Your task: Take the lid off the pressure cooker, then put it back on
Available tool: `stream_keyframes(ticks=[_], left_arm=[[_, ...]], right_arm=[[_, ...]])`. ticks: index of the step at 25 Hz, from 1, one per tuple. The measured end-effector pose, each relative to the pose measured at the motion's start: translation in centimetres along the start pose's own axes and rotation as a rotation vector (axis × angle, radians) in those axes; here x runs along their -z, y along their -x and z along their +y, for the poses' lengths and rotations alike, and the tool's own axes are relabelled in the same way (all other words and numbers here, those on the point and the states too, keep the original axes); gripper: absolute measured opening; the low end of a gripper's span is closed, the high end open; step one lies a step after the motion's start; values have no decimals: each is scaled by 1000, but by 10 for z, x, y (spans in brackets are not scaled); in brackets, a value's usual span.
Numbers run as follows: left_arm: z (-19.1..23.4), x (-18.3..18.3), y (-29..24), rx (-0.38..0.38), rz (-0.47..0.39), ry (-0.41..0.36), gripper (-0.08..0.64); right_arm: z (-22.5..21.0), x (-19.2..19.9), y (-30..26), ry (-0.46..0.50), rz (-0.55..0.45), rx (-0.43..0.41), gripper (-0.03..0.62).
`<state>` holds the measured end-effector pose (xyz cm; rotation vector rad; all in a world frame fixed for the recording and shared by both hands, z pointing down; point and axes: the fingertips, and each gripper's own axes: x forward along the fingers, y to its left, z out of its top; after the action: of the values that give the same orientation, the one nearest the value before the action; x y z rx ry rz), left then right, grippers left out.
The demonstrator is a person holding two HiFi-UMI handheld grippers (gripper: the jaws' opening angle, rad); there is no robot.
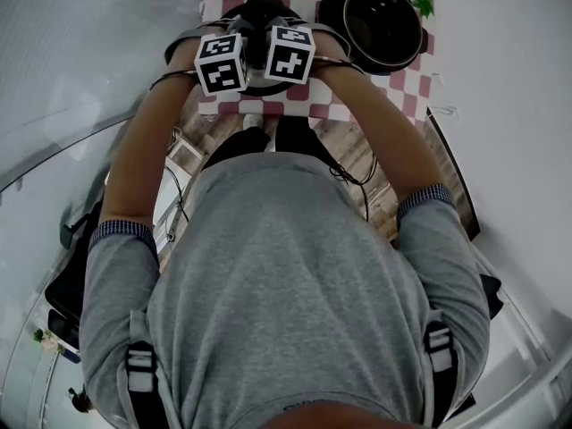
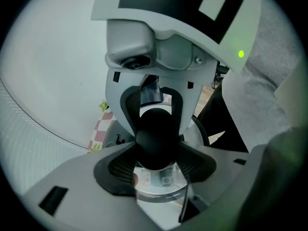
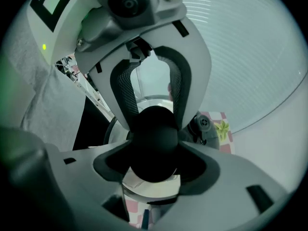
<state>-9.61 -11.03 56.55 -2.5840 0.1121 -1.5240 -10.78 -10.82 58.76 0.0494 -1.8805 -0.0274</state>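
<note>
Both tools meet over the same spot, facing each other from opposite sides. The left tool [image 2: 155, 150] has its jaws closed round the black round knob [image 2: 155, 137] of the lid [image 1: 255, 12], the dark pads hugging the knob's lower half. The right tool [image 3: 154, 153] clamps the same knob from the other side, its pads pressed in the same way. Under the knob, in both tool views, the lid's pale shiny top shows between the jaws.

From the head view the two marker cubes [image 1: 221, 63] [image 1: 289, 52] sit side by side right above the lid, hiding most of it. The lid is over the left part of the red-and-white checked cloth [image 1: 308, 105] that covers the desk; whether it rests on the cloth or hangs just above it cannot be told.

The pressure cooker [image 1: 380, 25] stands open just to the right of the lid on the same cloth, its dark inside bare. A sprig of green leaves [image 1: 423, 3] lies at the cooker's far right edge
</note>
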Motion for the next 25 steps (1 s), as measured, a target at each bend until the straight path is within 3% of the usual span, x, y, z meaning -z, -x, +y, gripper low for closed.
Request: stream_keyframes(ticks=[25], left_arm=[[-39, 37, -109, 57, 27, 78, 279]], right_arm=[[26, 56, -104, 44, 62, -53, 296]])
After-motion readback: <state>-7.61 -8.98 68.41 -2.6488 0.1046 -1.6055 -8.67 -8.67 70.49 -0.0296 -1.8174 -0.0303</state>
